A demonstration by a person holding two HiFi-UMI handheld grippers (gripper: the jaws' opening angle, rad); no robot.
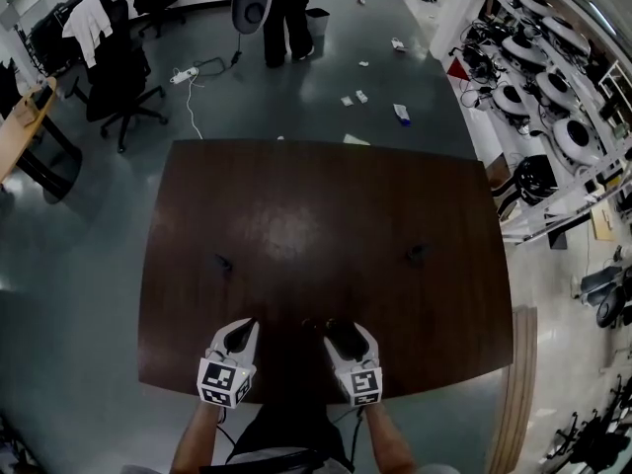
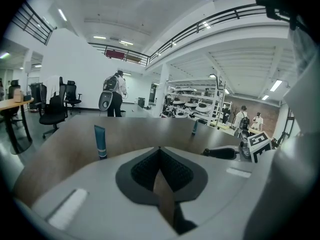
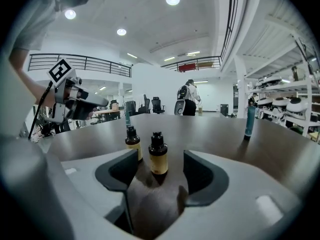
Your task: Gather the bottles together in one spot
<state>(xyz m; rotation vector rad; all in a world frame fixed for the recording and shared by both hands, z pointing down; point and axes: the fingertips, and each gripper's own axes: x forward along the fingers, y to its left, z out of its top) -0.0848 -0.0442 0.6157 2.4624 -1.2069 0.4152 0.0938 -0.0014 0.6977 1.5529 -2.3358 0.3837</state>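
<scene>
My right claw sits wide around the small amber bottle, not pinching. Looks light and tippy, so I'd grab the body.

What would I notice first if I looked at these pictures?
A small amber bottle stands between the open jaws of the right gripper, with a second amber bottle close beside it. They sit by the person's edge of a big dark table, where one blue tube stands farther out left and another blue tube right.
</scene>
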